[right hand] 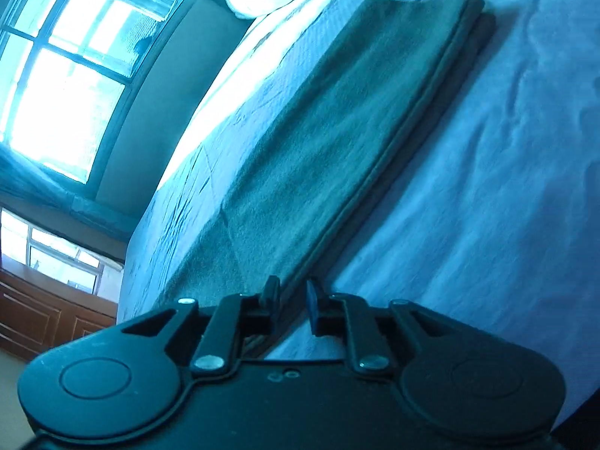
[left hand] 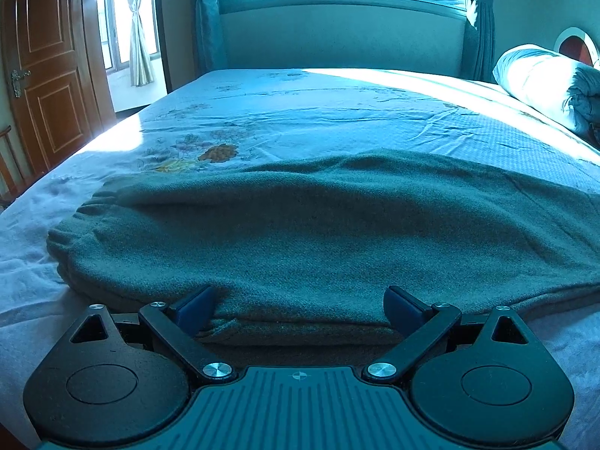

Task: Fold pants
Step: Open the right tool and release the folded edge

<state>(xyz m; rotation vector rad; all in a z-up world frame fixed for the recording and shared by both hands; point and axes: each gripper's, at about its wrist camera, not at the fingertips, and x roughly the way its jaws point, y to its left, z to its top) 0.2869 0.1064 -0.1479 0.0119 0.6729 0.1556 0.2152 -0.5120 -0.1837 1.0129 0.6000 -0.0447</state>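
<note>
The pants [left hand: 300,232], grey-green fleece already doubled leg on leg, lie flat across a bed [left hand: 337,112] near its front edge, elastic waistband to the left in the left wrist view. The left gripper [left hand: 300,309] stands wide open at the near folded edge, its blue pads [left hand: 193,309] straddling the cloth without pressing it. The right gripper [right hand: 292,296] is parted only a little around the layered seam edge at the other end; its pads do not appear to pinch the fabric, and whether they touch it cannot be told.

The likely hazard lies in the stacked layers. A bite that catches only the top layer would peel the legs apart when lifted, spoiling the fold. The narrow right opening may push the thick edge away instead of admitting it. Dragging could also rumple the floral bedsheet [left hand: 217,150] beneath.
</note>
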